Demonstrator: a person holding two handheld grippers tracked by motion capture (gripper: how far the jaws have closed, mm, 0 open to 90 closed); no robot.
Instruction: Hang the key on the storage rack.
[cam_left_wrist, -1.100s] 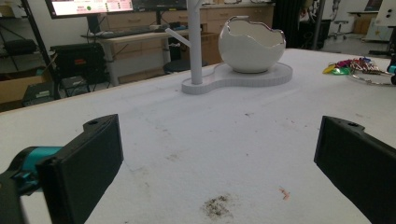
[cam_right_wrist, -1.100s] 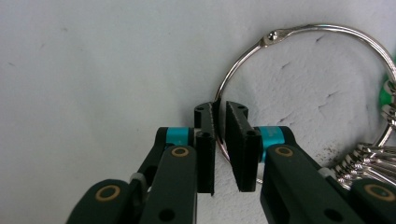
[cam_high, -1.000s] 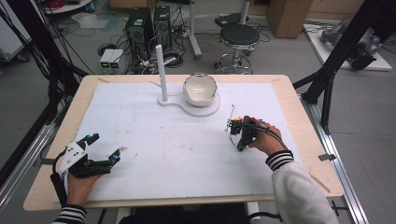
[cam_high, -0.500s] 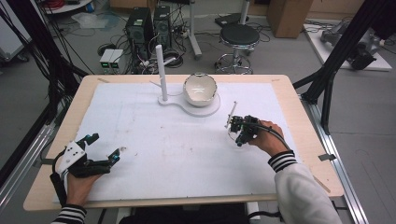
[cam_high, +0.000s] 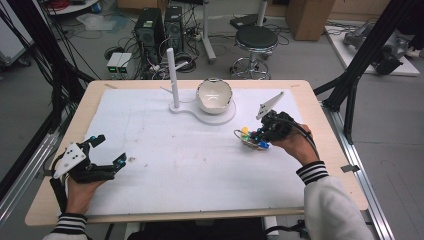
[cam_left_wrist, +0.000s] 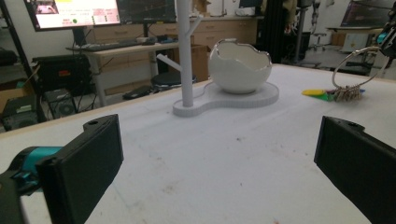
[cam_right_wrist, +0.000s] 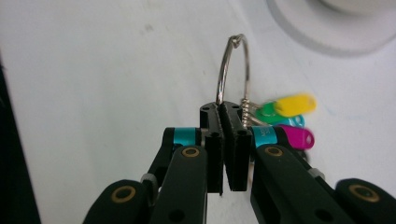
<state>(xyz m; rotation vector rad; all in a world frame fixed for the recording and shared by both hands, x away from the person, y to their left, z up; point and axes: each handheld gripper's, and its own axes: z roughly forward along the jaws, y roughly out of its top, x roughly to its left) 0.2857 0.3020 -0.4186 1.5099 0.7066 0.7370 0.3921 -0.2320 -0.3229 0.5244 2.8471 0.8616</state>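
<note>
- Right gripper (cam_high: 256, 136) is pinched tight on a metal ring (cam_right_wrist: 232, 70); in the right gripper view the jaws meet with the wire between them and the loop rising past the tips
- Coloured tags (cam_right_wrist: 289, 116) hang off the ring just to one side of those jaws: yellow, green, blue and magenta, bunched together and slightly blurred
- In the high view the tags (cam_high: 250, 137) lie just ahead of the right gripper, on or just above the white mat (cam_high: 190, 165); I cannot tell which
- Left gripper (cam_high: 107, 151) rests low at the near left edge of the mat, jaws spread wide with nothing between them
- Ahead of the left gripper, well apart, stands a white post (cam_left_wrist: 183, 51) on a flat white base (cam_left_wrist: 224, 99)
- A white bowl (cam_left_wrist: 239, 65) with a jagged rim sits on the same base, beside the post
- From the left gripper view the ring (cam_left_wrist: 357, 70) shows far off to the right of the bowl
- The bowl (cam_high: 214, 96) is near the right gripper, beyond it and to its left
</note>
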